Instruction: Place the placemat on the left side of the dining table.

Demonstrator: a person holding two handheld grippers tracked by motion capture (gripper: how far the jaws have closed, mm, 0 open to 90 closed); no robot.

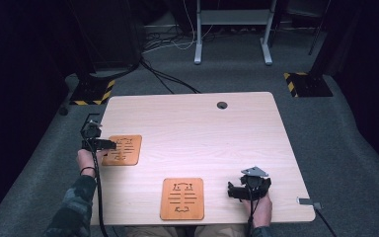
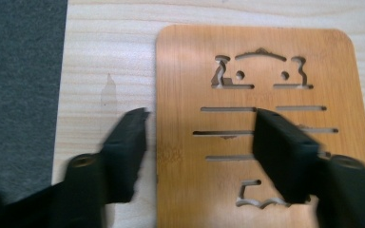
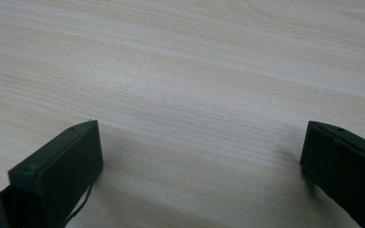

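Two orange-brown wooden boards with cut-out slots and shapes lie flat on the pale table. One board is near the left edge, the other board is near the front edge at the middle. My left gripper is at the left board's near side. In the left gripper view this board lies under my open left gripper: one jaw is over bare table beside the board's edge, the other over its slots. My right gripper rests right of the front board, open wide over bare wood.
A round cable hole sits near the table's far edge. A small metal piece lies at the front right corner. Grey carpet surrounds the table, with cables, two yellow-black striped bases and a grey desk frame behind.
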